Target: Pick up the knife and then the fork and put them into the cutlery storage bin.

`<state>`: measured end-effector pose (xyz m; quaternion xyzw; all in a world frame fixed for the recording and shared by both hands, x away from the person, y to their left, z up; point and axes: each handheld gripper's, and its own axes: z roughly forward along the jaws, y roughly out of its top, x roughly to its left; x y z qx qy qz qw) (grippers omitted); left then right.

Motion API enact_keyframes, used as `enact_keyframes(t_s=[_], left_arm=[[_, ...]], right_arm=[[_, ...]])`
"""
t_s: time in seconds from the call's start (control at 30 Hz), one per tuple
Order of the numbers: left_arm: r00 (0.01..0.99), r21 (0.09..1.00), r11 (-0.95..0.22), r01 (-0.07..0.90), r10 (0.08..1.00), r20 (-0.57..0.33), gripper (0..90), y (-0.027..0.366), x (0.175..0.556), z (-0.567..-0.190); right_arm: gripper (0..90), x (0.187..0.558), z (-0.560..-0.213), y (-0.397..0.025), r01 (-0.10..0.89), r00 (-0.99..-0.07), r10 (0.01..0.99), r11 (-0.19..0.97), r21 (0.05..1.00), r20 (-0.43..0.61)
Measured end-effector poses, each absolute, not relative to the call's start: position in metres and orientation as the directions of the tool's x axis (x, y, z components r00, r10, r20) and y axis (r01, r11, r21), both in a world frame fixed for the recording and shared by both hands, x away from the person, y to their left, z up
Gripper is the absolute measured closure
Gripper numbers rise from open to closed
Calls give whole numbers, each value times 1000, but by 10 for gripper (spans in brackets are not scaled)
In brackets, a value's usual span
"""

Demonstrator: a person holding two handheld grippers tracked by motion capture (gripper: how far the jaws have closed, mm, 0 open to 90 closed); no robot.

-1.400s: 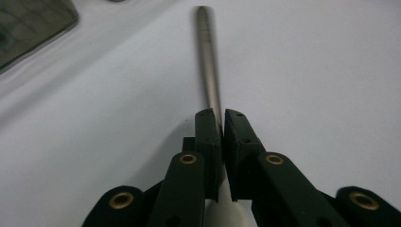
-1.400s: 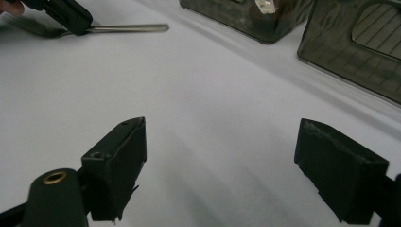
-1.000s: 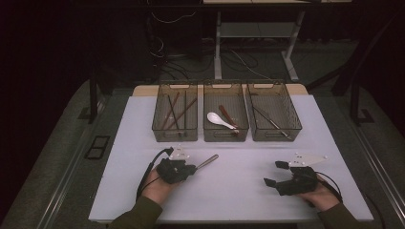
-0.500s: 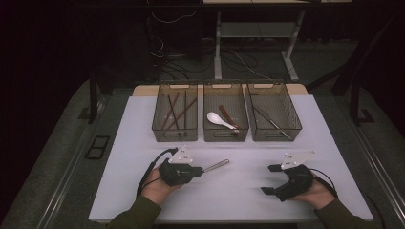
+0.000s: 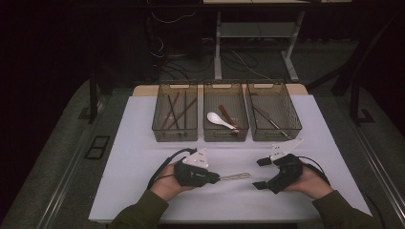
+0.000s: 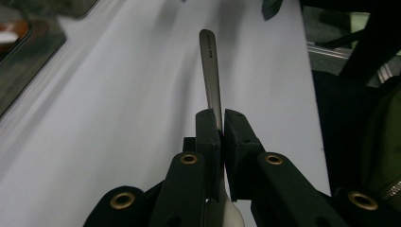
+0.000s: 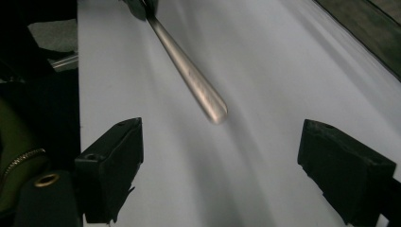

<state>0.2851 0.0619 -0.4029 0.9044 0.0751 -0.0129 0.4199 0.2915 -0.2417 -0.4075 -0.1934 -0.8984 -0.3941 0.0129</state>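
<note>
My left gripper [image 5: 217, 178] [image 6: 221, 125] is shut on a metal utensil [image 5: 236, 176] [image 6: 210, 61], held low over the white table [image 5: 143, 162]. The utensil's slim handle sticks out to the right, toward my right gripper [image 5: 260, 173]. It widens behind the jaws at the bottom of the left gripper view. My right gripper [image 7: 222, 142] is open wide, jaws facing left. The handle's rounded tip [image 7: 213, 111] hangs just ahead of the jaws, between their lines, touching neither.
Three smoky clear bins stand in a row at the table's far side. The left bin [image 5: 175, 135] holds brown chopsticks, the middle bin [image 5: 225, 135] a white spoon [image 5: 217, 119] and a brown one, the right bin [image 5: 276, 135] thin metal pieces.
The left gripper has swung the utensil from pointing up-right to pointing straight right. The right gripper has shifted left toward the handle's tip.
</note>
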Motion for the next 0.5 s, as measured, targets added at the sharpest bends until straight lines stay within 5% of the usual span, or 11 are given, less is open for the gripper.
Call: enact_keyframes(t_s=[0.27, 0.5], left_arm=[[999, 745, -666, 35, 0, -46, 847, 39, 291, -397], [999, 742, -670, 10, -31, -42, 847, 38, 286, -397]], right_arm=[[188, 302, -404, -210, 266, -964, 192, 681, 682, 184], [411, 304, -411, -197, 255, -959, 105, 722, 643, 263]])
